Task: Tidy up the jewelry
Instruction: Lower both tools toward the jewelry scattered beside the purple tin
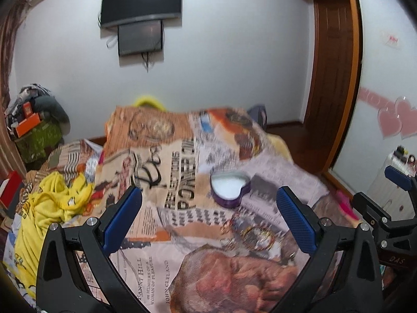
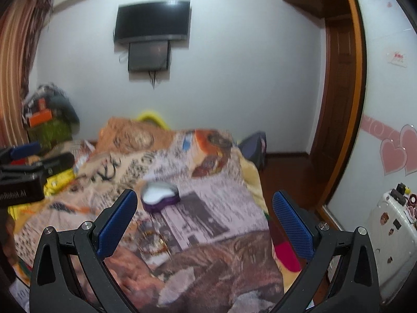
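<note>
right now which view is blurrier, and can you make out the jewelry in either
Right wrist view: heavier motion smear; the heart-shaped purple box and jewelry pile are soft streaks. Left wrist view: milder blur; the box is fairly crisp and gold bangles are recognisable, smaller pieces not. Both views bend the walls, and the TV shows lamp glare.

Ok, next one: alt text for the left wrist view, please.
The open left gripper hovers empty over a bed covered by a newspaper-print blanket. Ahead sits an open purple heart-shaped box with a white lining, and nearer lies a blurred cluster of bangles and rings. The right gripper shows at the right edge.
</note>
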`<state>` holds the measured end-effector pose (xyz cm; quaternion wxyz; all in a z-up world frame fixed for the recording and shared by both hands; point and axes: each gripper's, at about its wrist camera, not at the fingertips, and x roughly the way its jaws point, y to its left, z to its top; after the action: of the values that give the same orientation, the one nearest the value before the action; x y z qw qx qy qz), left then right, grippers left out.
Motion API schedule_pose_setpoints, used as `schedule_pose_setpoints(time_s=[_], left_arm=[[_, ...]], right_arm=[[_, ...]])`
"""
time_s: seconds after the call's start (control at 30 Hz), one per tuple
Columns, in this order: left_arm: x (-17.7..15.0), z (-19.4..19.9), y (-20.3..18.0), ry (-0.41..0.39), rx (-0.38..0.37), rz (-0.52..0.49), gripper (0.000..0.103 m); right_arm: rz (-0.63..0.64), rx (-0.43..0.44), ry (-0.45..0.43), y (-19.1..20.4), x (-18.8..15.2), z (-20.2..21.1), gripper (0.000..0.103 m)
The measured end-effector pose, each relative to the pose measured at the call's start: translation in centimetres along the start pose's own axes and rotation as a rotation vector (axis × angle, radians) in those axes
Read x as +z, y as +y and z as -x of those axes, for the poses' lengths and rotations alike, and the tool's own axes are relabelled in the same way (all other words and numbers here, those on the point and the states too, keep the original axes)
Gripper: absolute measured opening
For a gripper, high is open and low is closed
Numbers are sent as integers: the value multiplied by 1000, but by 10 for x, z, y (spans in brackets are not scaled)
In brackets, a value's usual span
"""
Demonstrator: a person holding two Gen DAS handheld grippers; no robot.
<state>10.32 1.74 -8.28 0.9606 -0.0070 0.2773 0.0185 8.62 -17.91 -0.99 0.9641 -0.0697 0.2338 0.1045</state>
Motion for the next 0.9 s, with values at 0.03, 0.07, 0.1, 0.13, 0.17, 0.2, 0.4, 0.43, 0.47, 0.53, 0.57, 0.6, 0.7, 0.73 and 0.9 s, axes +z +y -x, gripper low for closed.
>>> schedule_pose_setpoints(time_s=[0.03,0.07,0.1,0.13,0.17,0.2,0.4,0.43,0.47,0.53,0.57,0.6,0.7,0.73,0.9], left_arm=[[-3,-9,1,29,2,-3,103],[-6,-18,3,54,2,-5,103],[-10,-25,5,75,-1,-6,103],[-13,-31,6,87,0,-5,103],[-17,-37,7,99,2,-5,103],[-22,-44,9,119,6,-10,103],[-39,-71,14,222,-7,-31,103],[-43,-76,14,243,-11,-33,103],[-45,-80,14,259,-15,-33,103],[-52,-90,14,301,-34,-26,103],[-55,-93,14,313,-43,-24,103],[-59,-97,12,334,-54,-25,103],[-67,-106,5,370,-37,-59,103],[-70,-110,2,385,-40,-69,102],[-77,-119,-4,428,-74,-71,85]], right_arm=[[5,0,26,0,-4,-6,103],[12,3,54,-1,-8,-13,103],[15,6,72,-1,-11,-18,103],[18,11,95,-2,-14,-23,103],[21,16,116,-2,-17,-28,103],[24,24,140,-2,-21,-33,103],[21,58,232,-5,-41,-55,103],[21,71,248,-6,-44,-59,103],[22,82,258,-5,-46,-63,103],[29,108,291,-4,-52,-70,103],[40,123,312,-3,-56,-73,103],[49,134,324,-1,-59,-75,103],[67,167,364,3,-69,-81,102],[62,184,381,3,-72,-84,98],[54,254,476,8,-86,-97,72]])
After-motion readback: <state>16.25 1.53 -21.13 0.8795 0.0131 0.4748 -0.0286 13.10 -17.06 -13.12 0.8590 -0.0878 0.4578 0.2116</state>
